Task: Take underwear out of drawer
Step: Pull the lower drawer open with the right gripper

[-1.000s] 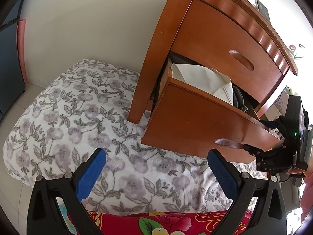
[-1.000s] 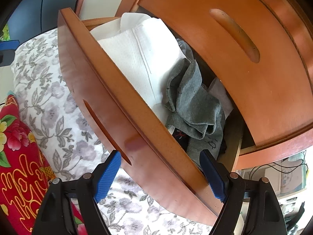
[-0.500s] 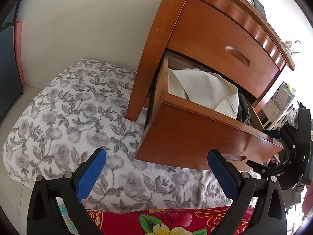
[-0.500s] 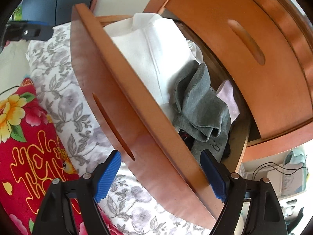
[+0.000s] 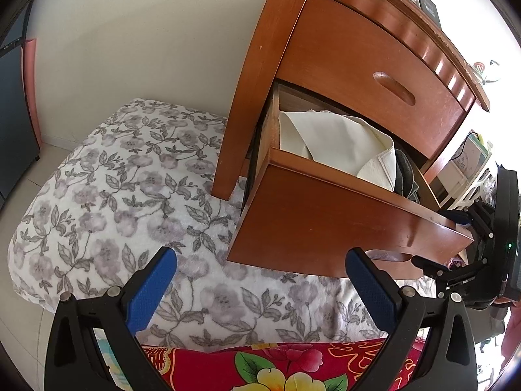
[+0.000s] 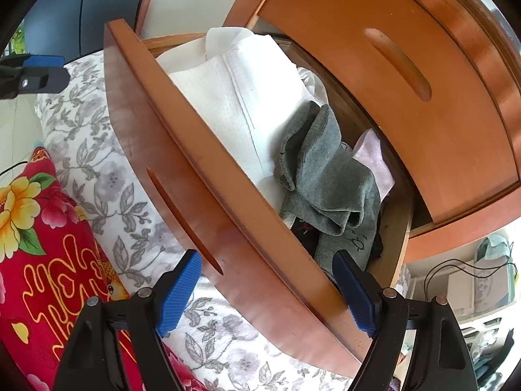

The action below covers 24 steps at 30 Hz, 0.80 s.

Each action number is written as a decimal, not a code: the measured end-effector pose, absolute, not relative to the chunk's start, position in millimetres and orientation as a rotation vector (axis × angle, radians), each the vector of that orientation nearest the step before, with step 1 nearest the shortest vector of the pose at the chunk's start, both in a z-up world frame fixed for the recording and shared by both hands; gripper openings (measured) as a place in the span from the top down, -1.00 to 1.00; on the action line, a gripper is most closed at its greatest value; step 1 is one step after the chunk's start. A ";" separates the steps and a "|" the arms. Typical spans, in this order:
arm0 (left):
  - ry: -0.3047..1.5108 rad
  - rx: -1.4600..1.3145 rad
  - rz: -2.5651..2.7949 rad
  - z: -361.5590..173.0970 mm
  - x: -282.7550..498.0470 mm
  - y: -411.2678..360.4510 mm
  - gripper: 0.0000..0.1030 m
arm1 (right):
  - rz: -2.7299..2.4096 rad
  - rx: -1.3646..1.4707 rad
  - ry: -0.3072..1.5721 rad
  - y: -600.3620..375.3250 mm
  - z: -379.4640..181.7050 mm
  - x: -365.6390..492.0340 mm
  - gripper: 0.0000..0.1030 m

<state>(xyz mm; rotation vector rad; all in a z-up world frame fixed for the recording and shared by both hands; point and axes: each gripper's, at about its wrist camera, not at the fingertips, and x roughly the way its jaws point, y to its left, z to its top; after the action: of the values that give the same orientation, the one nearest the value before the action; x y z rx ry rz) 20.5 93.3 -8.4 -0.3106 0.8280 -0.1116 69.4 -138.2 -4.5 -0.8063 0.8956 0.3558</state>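
The lower drawer (image 6: 195, 169) of a wooden nightstand (image 5: 358, 65) stands pulled out. Inside lie a folded white cloth (image 6: 234, 104), a crumpled grey garment (image 6: 325, 176), a pale lilac piece (image 6: 374, 159) and something dark (image 6: 302, 231) beneath. My right gripper (image 6: 267, 293) straddles the drawer front near its right end, jaws wide apart, with the right finger inside the drawer against the grey garment. It also shows at the drawer's corner as the right gripper (image 5: 446, 238) in the left wrist view. My left gripper (image 5: 260, 280) hangs open over the flowered blanket (image 5: 114, 195), holding nothing.
The upper drawer (image 5: 374, 75) is closed and overhangs the open one. A red flowered quilt (image 6: 39, 244) lies at the near edge of the blanket. White shelving with cables (image 6: 472, 277) stands to the right of the nightstand. A dark cabinet (image 5: 13, 114) is at far left.
The lower drawer has slid further out of the nightstand, showing more of the white and grey clothes. My right gripper moved back with the drawer front. The left gripper stayed open.
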 end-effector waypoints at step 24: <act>0.821 -0.258 -0.115 -3.9 16.6 80.1 -1.00 | 0.169 -0.137 0.557 -206.5 60.4 15.9 -0.65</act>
<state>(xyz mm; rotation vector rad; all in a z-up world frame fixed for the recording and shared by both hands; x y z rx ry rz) 16.6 80.1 -3.9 -0.2583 0.8215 -0.1147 15.9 -206.5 60.4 -0.1366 0.5571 0.1691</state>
